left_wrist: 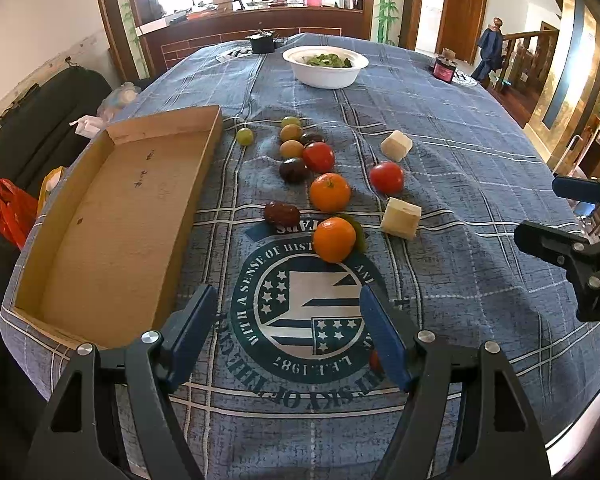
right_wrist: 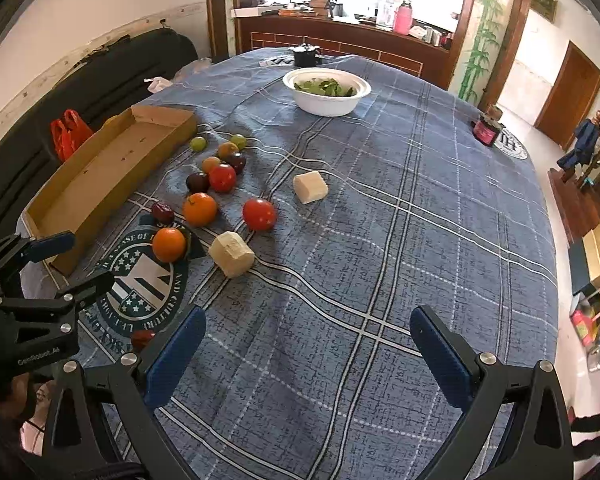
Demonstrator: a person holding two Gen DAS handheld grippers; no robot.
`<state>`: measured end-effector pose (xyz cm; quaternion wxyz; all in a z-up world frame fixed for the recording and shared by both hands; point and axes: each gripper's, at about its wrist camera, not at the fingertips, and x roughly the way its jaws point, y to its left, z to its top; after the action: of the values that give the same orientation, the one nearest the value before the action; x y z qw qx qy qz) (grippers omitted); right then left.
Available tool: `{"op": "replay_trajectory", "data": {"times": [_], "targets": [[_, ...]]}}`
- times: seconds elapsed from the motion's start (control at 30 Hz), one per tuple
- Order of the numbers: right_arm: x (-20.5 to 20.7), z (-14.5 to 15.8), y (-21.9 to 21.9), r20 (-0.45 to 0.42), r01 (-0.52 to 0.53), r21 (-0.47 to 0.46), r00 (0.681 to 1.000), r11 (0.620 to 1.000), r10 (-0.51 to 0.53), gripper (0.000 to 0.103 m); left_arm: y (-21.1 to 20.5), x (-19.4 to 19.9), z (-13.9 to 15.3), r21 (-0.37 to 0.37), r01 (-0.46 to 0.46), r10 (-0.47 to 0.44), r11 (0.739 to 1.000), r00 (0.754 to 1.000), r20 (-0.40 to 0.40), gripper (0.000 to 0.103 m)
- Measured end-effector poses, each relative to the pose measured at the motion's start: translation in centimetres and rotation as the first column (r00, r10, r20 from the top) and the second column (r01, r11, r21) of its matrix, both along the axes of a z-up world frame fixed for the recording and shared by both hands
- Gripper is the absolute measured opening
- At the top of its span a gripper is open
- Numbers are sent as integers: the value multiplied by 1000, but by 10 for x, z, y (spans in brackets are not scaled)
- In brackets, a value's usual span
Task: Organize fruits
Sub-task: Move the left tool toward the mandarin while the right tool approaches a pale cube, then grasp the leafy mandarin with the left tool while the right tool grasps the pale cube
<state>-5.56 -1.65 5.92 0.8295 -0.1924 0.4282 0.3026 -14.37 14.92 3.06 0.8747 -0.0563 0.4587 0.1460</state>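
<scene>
Nearest the lens: blue-padded left gripper [left_wrist: 288, 320], fingers spread wide, holding nothing, hovering over the round emblem printed on the cloth. Just ahead, closest orange mandarin [left_wrist: 334, 239], touching a green fruit tucked behind it; second orange mandarin [left_wrist: 330, 192] a little beyond; dark red date [left_wrist: 281, 214] to their left. Farther on, two red tomatoes [left_wrist: 318, 157], dark plums, small yellow and green fruits in a loose cluster, two pale cream cubes [left_wrist: 401, 217] to the right. Shallow brown cardboard tray [left_wrist: 168, 120] to the left of the fruit, nothing inside.

Blue-padded right gripper [right_wrist: 308, 340] likewise open and unloaded, over bare cloth, well apart from the fruit.

Likely step: first pick. Best to straddle the near mandarin at its widest, close gently to avoid bruising or rolling it, then carry over the tray wall before release.

Blue plaid tablecloth [right_wrist: 380, 220], wrinkled near the cluster. White bowl of green leaves [right_wrist: 326, 91] farther back; wooden counter, bright window, wooden door beyond.
</scene>
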Motion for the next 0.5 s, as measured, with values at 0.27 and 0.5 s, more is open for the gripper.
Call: {"op": "replay_trajectory", "data": {"times": [0.27, 0.5], "targets": [[-4, -3, 12, -27, -143, 59, 989, 988, 144, 97, 6, 11, -5, -2, 5, -5, 1000, 1000, -16, 74], [14, -20, 29, -109, -227, 150, 963, 962, 245, 85, 3, 32, -10, -10, 41, -41, 999, 999, -26, 74]]}}
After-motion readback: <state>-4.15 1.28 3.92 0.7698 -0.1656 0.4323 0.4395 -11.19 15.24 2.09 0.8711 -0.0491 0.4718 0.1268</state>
